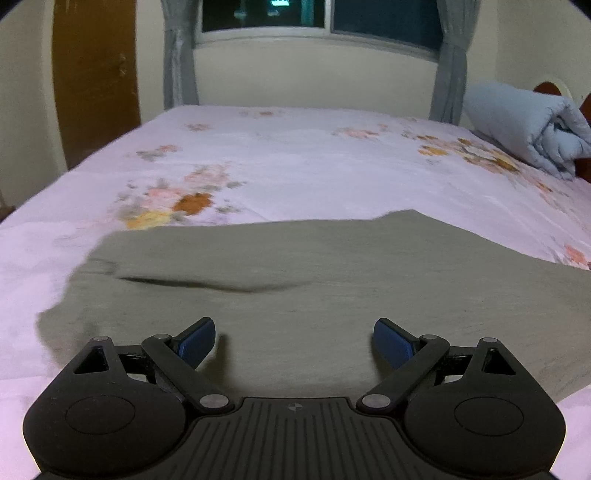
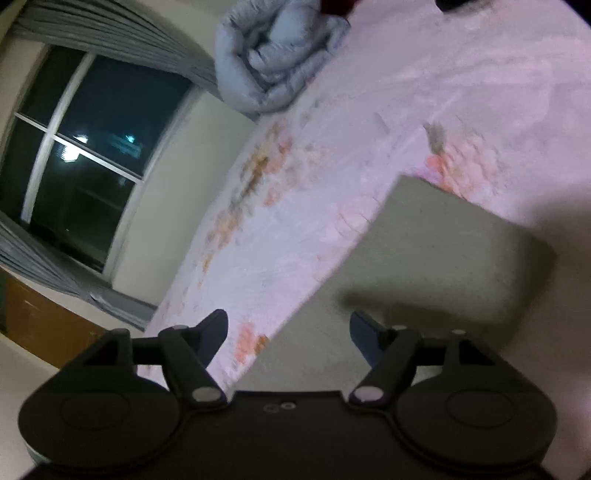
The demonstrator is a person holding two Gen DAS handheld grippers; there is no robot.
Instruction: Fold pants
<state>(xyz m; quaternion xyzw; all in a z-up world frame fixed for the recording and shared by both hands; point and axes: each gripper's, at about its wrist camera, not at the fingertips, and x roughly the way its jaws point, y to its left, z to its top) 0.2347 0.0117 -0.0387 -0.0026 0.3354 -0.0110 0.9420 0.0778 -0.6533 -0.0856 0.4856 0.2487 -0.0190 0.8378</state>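
Pants: the olive-grey cloth pants [image 1: 295,280] lie flat on the bed with the pale pink floral sheet [image 1: 295,158], spread across the near part of it; from my left wrist camera I see one dark crease running across the cloth.
Pants from my right side: the same grey-green cloth [image 2: 443,251] shows a squared corner and straight edges against the sheet; this view is rolled and blurred, so I cannot read finer folds.
Left tongs: my left tongs [image 1: 294,338] stand wide apart above the pants, the blue pads [image 1: 195,341] clear of the cloth, nothing between them.
Right tongs: my right tongs [image 2: 288,334] are apart too, one pad over the sheet and the other over the pants' edge; I see nothing gripped.
Bed: the sheet [image 2: 480,74] is printed with pink and orange flowers.
Bedding: a rolled pale blue quilt [image 1: 528,125] rests at the far right corner of the bed, well apart from the pants.
Room: a dark window [image 1: 317,18] with grey curtains [image 1: 179,66] sits in the wall behind the bed, a brown wooden door [image 1: 96,74] to its left.
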